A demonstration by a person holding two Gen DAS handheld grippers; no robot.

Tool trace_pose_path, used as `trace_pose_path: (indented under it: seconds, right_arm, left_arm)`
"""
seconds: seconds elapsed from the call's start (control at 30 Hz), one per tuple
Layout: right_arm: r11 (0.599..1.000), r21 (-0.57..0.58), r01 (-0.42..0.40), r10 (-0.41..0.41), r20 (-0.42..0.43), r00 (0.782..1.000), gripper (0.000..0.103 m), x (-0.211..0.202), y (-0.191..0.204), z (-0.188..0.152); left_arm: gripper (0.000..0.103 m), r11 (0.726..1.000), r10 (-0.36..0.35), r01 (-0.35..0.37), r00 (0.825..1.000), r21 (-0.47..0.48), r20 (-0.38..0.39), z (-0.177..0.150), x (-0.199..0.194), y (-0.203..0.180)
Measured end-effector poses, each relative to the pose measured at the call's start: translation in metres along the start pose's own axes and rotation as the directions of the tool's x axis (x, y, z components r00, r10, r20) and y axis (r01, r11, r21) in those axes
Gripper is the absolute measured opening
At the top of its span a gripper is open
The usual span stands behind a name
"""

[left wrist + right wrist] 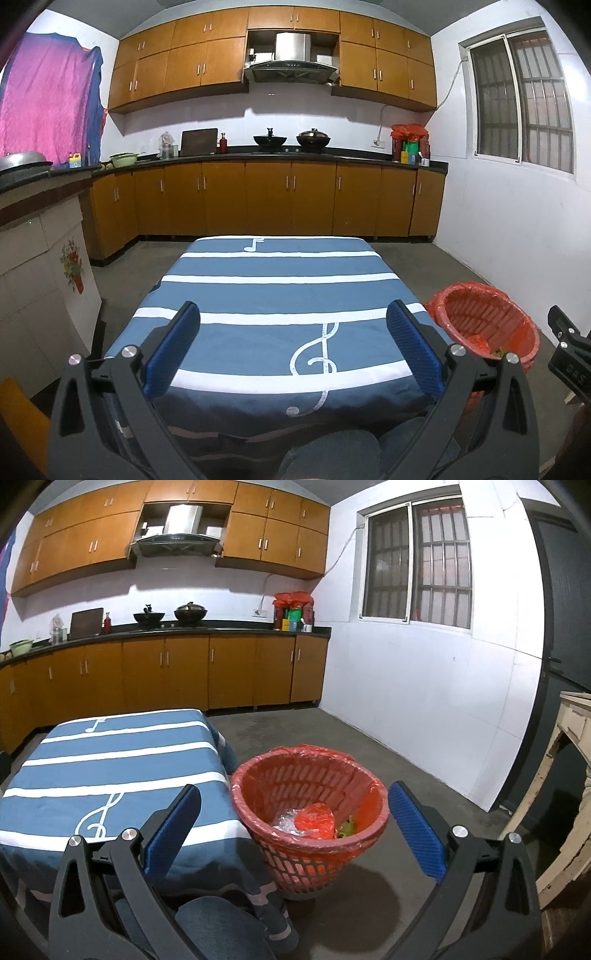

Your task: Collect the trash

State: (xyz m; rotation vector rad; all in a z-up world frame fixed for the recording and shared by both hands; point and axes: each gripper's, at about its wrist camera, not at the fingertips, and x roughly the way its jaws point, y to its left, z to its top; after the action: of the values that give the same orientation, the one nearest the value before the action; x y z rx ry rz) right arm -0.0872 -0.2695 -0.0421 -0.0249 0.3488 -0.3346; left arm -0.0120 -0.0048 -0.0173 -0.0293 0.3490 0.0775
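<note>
A red plastic waste basket [314,864] lined with a red bag stands on the floor to the right of the table [110,768]. It holds trash [314,821]: clear plastic, a red crumpled piece and something green. It also shows in the left wrist view [484,325]. My left gripper [293,343] is open and empty above the near end of the table's blue striped cloth [277,295]. My right gripper [295,827] is open and empty above the basket's near side. The right gripper shows at the right edge of the left wrist view [569,343].
Kitchen cabinets [266,195] with a black counter run along the far wall, with pots [269,140] on it. A white wall with a window [417,565] is to the right. A pale wooden piece of furniture [561,782] stands at far right. A white tiled unit [44,288] stands left.
</note>
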Motion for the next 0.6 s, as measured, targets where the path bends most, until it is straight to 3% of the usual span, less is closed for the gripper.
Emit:
trace_pose_path:
  seconds: [0.6]
  right_arm:
    - [1.000, 0.010, -0.006, 0.006, -0.007, 1.000, 0.100, -0.007, -0.002, -0.002]
  left_arm:
    - [0.099, 1.000, -0.011, 0.011, 1.000, 0.020, -0.005, -0.007, -0.004, -0.012]
